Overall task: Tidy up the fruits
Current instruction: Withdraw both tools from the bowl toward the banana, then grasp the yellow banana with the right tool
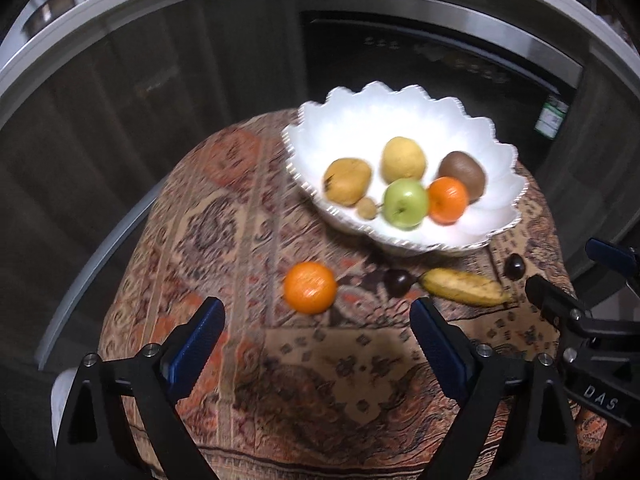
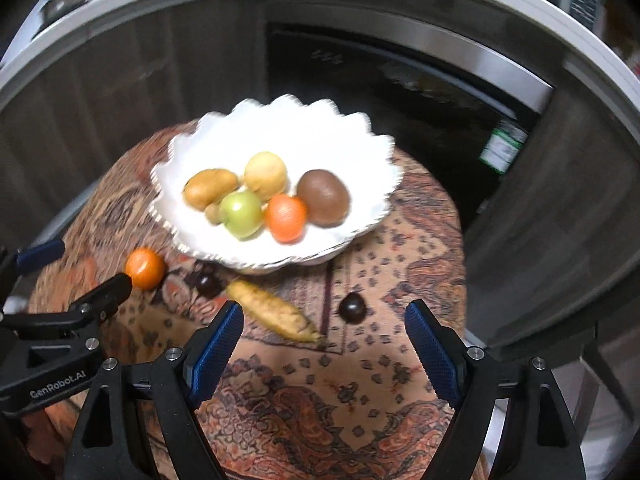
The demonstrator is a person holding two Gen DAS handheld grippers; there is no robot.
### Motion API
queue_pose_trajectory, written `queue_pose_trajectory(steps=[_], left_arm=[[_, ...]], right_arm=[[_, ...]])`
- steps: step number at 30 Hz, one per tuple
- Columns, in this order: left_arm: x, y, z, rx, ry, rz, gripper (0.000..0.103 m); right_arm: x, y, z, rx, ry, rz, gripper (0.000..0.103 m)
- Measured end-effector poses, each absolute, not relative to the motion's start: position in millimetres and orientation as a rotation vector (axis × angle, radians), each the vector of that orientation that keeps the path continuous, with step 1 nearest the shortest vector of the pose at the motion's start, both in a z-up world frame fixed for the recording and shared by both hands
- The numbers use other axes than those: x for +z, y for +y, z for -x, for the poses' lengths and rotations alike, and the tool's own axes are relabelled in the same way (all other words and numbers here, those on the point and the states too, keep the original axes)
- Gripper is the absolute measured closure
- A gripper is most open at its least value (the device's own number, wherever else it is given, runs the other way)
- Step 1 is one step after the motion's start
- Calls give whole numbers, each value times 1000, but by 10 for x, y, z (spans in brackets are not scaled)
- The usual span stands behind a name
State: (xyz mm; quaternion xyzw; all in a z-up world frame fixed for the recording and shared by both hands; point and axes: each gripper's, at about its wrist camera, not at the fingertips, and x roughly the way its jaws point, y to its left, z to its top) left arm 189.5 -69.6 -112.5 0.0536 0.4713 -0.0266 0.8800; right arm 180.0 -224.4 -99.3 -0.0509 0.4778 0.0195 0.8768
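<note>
Four fruits sit loose on the patterned surface point(image 1: 248, 216), six already in the scalloped white bowl point(image 1: 500, 208). Left tool point(image 1: 316, 320) hangs wide open, nothing between its blue pads, lined up on the loose orange point(image 1: 310, 287) just ahead of it. Right tool point(image 2: 324, 324) gapes open too, empty, with the banana point(image 2: 276, 312) lying slantwise between its fingers and a dark plum point(image 2: 352, 307) beside; a second plum point(image 2: 208, 283) rests near the bowl's foot. Both views are blurred, so this reads as the approach step, not yet a grasp. Next move, I'd say: drop the left tool around the orange, close gently so it doesn't roll, then lift over the rim into the bowl.
</note>
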Motion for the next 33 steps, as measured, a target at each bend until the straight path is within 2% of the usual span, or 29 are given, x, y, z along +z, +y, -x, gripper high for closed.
queue_pose_trajectory(steps=[7,11,14,25,33], left_arm=[[-1251,-611,-1862,43,1024,-76,7],[-1270,-623,-1838,66,1031,-60,5],[-1302,-641,-1822,72,1039,-44,4],[-1510,-710,-1923,81,1085,-67,4],[-1598,-717,-1972,77,1104,-70,4]], right_arm=[[-1173,-2066,-1945,208,1064,201,20],[-1293,-2027,-2031,298,1099,229,28],[-1420,-2003,-2102,337,1129,260,40],[-1806,-1972,-2301,429,1196,306,45],[-1935,-1961,-2338,446,1197,345,60]])
